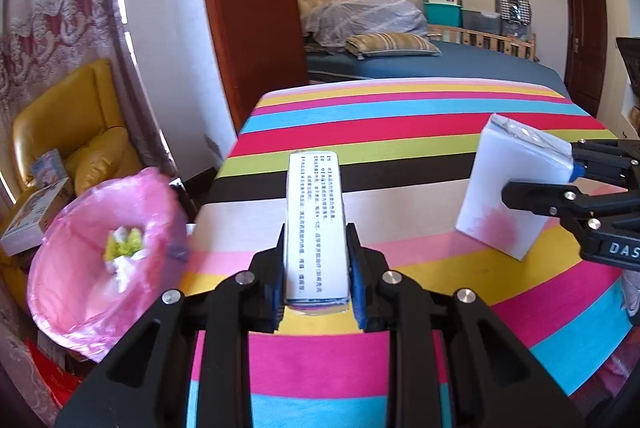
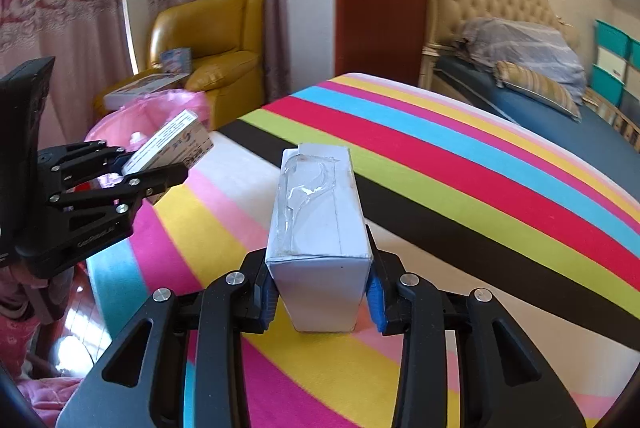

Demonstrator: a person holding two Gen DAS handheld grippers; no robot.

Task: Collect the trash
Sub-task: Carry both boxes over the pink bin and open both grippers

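From the left wrist view, the left tongs are clamped on a narrow printed box, which stands up between the blue pads above the striped table. To the left and lower than the table edge sits a bin lined with a pink bag, with crumpled paper inside. At the right, the right tongs grip a white carton above the table.

From the right wrist view, the right tongs are closed on the white carton, its taped top facing the camera, held over the striped table. At the left, the left tongs hold the printed box tilted, in front of the pink bag. A yellow armchair stands behind the bin.
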